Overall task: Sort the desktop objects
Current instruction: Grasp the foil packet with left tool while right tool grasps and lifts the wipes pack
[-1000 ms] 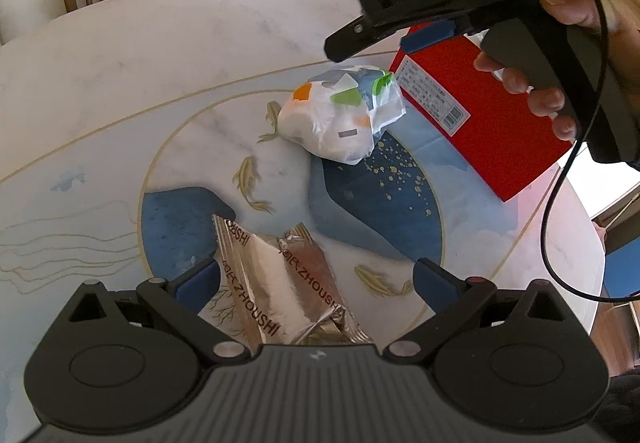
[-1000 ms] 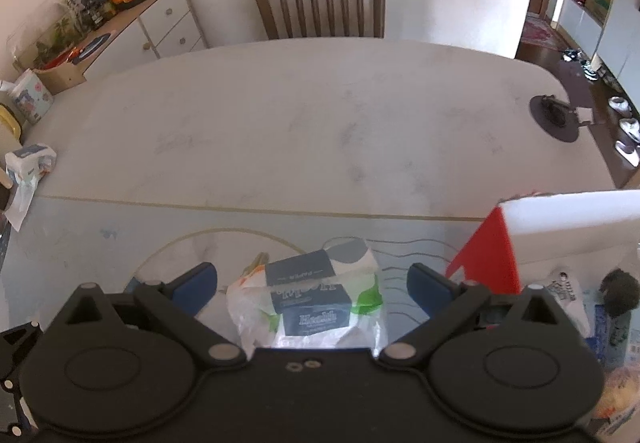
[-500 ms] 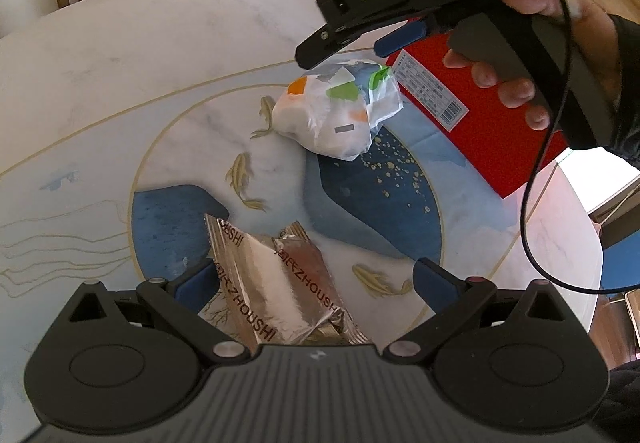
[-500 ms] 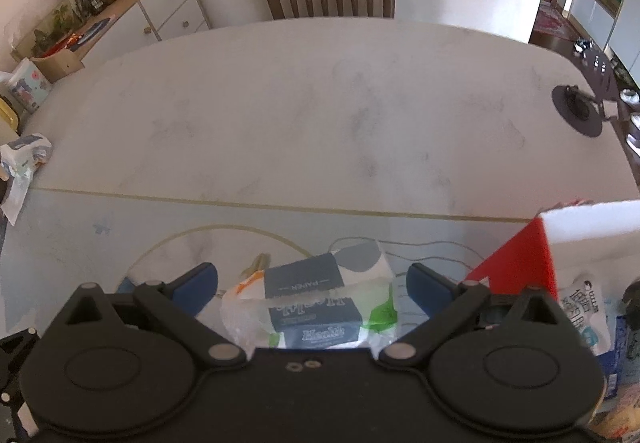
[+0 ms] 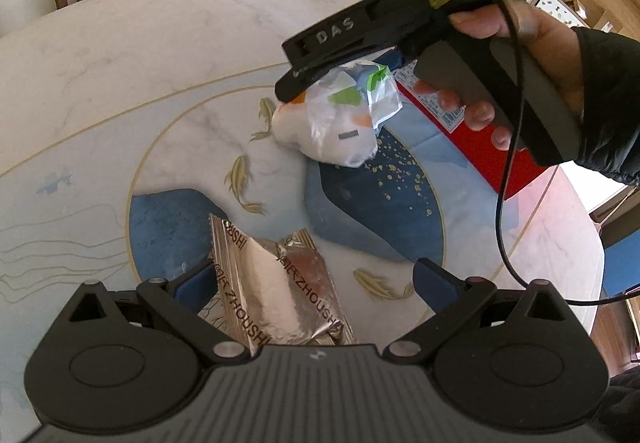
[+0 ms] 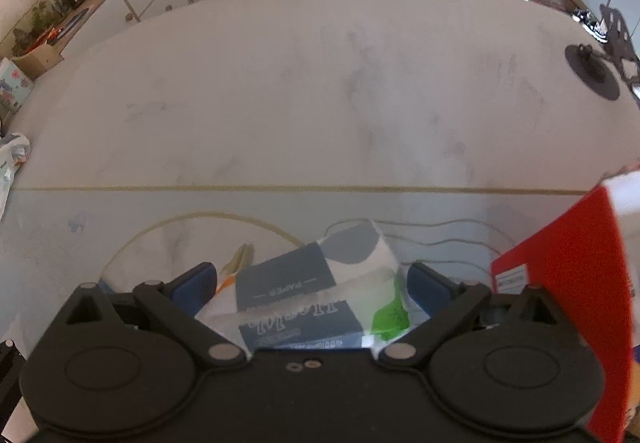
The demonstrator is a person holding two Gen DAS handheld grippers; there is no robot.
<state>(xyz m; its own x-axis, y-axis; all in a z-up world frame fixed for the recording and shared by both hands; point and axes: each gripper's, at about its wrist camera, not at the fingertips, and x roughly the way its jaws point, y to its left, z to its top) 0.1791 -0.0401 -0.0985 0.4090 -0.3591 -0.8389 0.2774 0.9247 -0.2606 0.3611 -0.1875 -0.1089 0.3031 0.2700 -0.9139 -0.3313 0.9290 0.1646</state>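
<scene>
tissue pack [image 6: 316, 295] lower centre of right view, on desk [image 6: 320, 103] beside red box [image 6: 568, 283] | our right gripper [image 6: 312, 279] has closed in, jaws now flank it, spread | left gripper [image 5: 316, 283] spread over foil packet [image 5: 272, 291] | grasp looks imminent

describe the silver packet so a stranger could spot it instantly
On the round marble table, find the blue fish-pattern mat. The silver packet lies on its near edge, between the left gripper fingers. It alone is shiny crinkled foil, printed ZHOUSHI.
</scene>
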